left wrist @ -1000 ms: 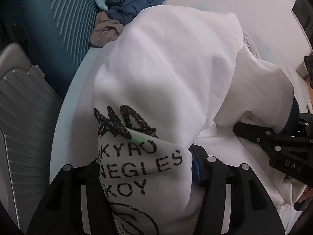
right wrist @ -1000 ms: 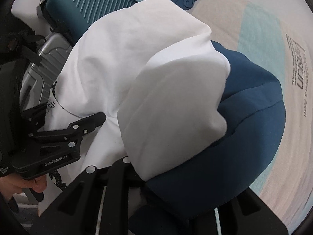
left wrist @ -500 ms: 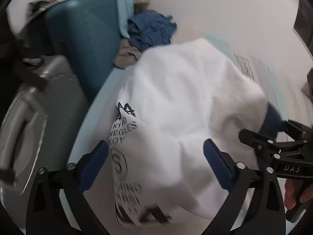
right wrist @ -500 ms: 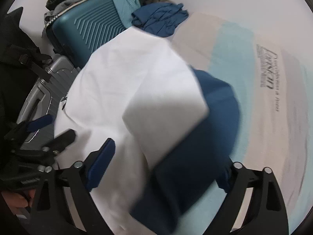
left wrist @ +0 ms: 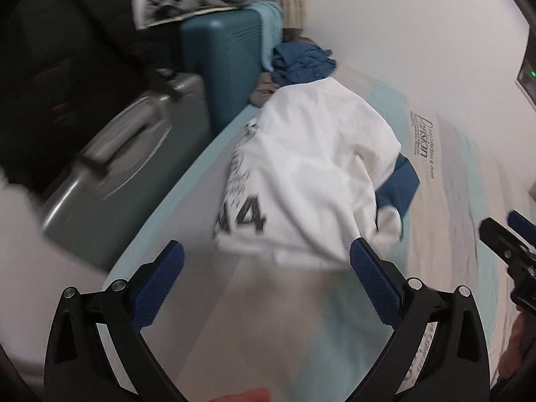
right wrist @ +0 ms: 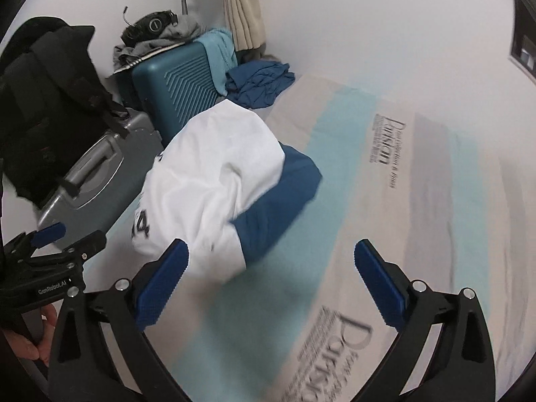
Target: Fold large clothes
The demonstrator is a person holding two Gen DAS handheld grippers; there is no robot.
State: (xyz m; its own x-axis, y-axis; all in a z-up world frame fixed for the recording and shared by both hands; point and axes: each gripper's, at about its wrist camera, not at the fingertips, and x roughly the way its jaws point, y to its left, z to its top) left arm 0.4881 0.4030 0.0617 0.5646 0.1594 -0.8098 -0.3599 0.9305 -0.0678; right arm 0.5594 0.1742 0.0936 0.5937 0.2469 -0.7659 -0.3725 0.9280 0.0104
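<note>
- The left gripper (left wrist: 266,264) has its jaws spread wide, nothing between the blue pads (left wrist: 157,288); only bare mattress shows in the gap.
- The right gripper (right wrist: 269,263) is opening, its jaws already far apart and empty, with printed mattress cover between them.
- Just beyond the left gripper's tips lies the white garment (left wrist: 311,174), bunched into a folded heap with black lettering along its near left edge and a dark blue sleeve (left wrist: 400,184) poking out on its right.
- From the right gripper, the same garment sits ahead and to the left, its near corner close to the left pad; whether it touches is unclear because of blur.
- It rests on the mattress (right wrist: 385,201), striped pale blue and beige with printed logos.
- Beyond the garment, a crumpled blue cloth (right wrist: 259,82) lies at the mattress's far end.
- Left of the mattress edge stand a grey suitcase (left wrist: 124,174) and, farther off, a teal suitcase (right wrist: 174,83) with clothes piled on top.
- A black bag (right wrist: 50,100) sits above the grey suitcase.
- A hand (right wrist: 31,338) grips the left gripper's handle at the right view's lower left edge.
</note>
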